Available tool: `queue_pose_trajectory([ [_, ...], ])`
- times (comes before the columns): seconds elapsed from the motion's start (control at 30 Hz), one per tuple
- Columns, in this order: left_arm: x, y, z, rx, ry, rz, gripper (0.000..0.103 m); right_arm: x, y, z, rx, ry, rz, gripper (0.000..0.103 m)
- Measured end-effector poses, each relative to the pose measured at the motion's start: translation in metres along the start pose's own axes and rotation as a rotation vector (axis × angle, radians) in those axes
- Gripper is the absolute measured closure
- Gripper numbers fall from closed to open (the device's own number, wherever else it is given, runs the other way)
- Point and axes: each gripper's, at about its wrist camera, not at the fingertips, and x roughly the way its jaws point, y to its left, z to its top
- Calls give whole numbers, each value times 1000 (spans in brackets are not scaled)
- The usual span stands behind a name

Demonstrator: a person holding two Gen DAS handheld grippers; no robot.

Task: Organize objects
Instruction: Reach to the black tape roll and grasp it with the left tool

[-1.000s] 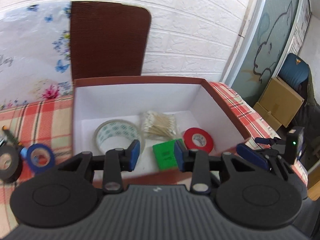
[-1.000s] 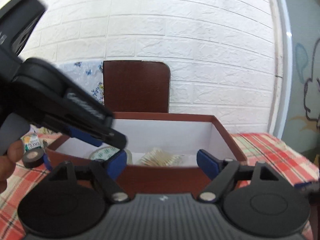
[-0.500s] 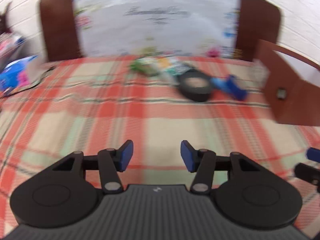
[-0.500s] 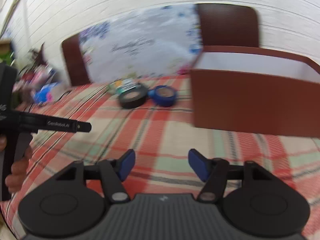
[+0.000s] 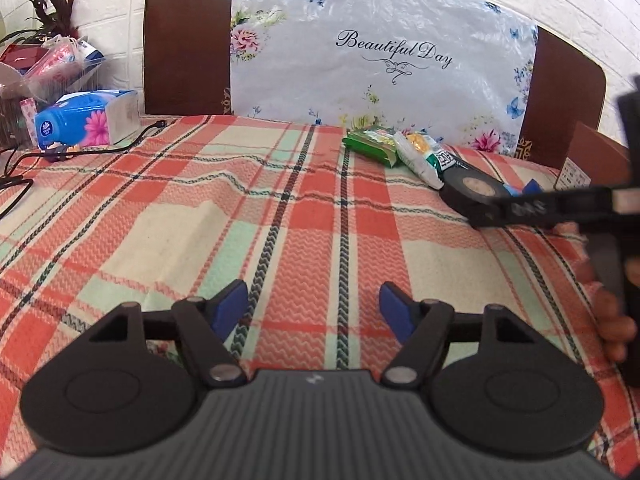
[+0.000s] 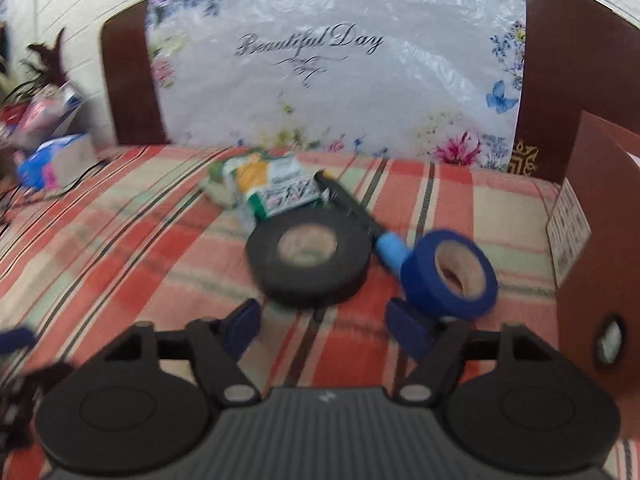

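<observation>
A black tape roll (image 6: 308,264) lies flat on the plaid tablecloth just ahead of my right gripper (image 6: 324,324), which is open and empty. A blue tape roll (image 6: 452,276) leans right beside its right finger. A black pen with a blue cap (image 6: 360,216) and snack packets (image 6: 272,192) lie behind them. The brown box (image 6: 600,240) stands at the right. My left gripper (image 5: 314,312) is open and empty over bare cloth. In the left wrist view the black roll (image 5: 474,196) and packets (image 5: 400,148) sit far right, partly behind the right gripper's body (image 5: 560,208).
A chair back draped with a flowered "Beautiful Day" sheet (image 5: 380,52) stands behind the table. A blue tissue pack (image 5: 84,120), a black cable (image 5: 80,152) and bags (image 5: 52,64) lie at the far left.
Both grippers swung left, away from the box, and now face the table. The right one closed in on the black and blue tape rolls. The left jaws opened wider.
</observation>
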Motion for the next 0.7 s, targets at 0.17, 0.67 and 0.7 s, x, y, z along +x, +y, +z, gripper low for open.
queue_pose_trajectory([
  [0.17, -1, 3, -4, -12, -3, -17, 27, 22, 17, 10, -51, -21, -24, 22],
  [0.67, 3, -9, 0, 78, 57, -49, 10, -135, -32, -109, -95, 10, 28, 22],
  [0.7, 2, -16, 0, 104, 74, -39, 12, -148, -40, -119, -89, 4, 13, 21],
])
